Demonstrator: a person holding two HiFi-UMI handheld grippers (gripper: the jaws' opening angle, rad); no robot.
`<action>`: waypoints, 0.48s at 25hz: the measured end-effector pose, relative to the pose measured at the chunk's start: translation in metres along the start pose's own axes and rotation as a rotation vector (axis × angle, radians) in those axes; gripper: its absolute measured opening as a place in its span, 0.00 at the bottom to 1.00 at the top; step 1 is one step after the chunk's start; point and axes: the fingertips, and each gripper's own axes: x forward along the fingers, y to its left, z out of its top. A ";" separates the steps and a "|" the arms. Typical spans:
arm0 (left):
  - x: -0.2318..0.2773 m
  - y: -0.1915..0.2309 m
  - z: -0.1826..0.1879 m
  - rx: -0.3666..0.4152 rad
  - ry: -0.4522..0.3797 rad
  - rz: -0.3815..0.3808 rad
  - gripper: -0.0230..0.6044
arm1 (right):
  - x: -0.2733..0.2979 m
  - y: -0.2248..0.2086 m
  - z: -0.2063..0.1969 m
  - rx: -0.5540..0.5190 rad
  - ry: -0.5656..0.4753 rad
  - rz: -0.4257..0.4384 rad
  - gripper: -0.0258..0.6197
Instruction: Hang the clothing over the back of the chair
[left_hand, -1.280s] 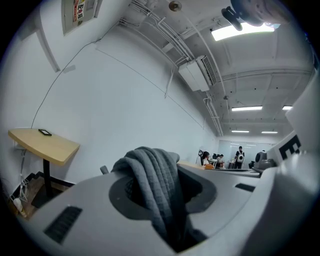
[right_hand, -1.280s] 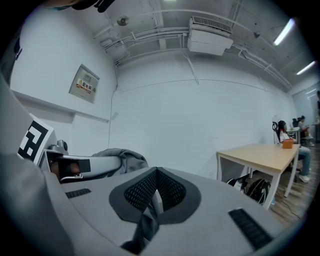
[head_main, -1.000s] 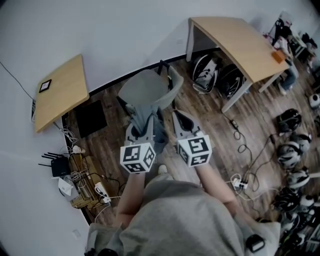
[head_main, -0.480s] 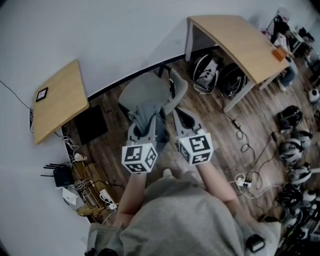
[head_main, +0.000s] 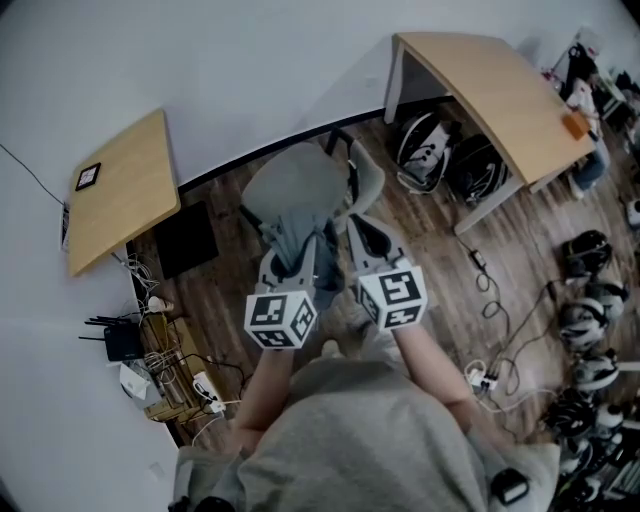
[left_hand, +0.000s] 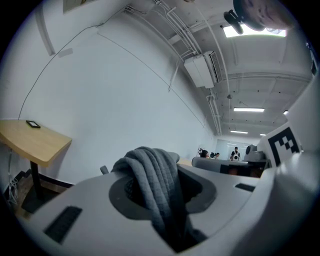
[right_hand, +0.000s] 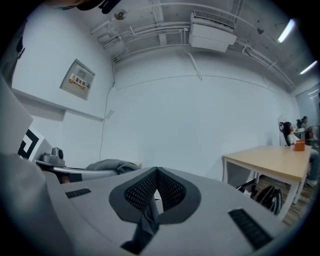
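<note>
A grey clothing item (head_main: 296, 232) hangs bunched between my two grippers, just in front of the grey chair (head_main: 298, 178), whose backrest (head_main: 366, 182) is on the chair's right side. My left gripper (head_main: 289, 252) is shut on a thick fold of the clothing (left_hand: 152, 175), which fills the gap between its jaws (left_hand: 161, 202). My right gripper (head_main: 362, 238) is shut on a thin edge of the clothing (right_hand: 145, 224) low between its closed jaws (right_hand: 156, 187). Both grippers point toward the chair at about its seat edge.
A wooden table (head_main: 118, 192) stands at the left and another (head_main: 495, 88) at the back right with bags (head_main: 432, 148) under it. A black box (head_main: 181, 238), a router and power strips (head_main: 130, 345), floor cables (head_main: 492, 300) and helmets (head_main: 590, 300) lie around.
Both grippers have carried the clothing a little closer to the chair. Their grip on the cloth looks the same.
</note>
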 end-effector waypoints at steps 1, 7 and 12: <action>0.004 -0.002 -0.001 -0.002 -0.002 0.014 0.22 | 0.002 -0.005 -0.001 0.000 -0.001 0.014 0.04; 0.025 -0.016 -0.002 -0.016 -0.023 0.106 0.22 | 0.018 -0.030 0.006 -0.026 0.006 0.113 0.04; 0.043 -0.026 0.001 -0.034 -0.055 0.188 0.22 | 0.027 -0.050 0.016 -0.061 0.003 0.208 0.04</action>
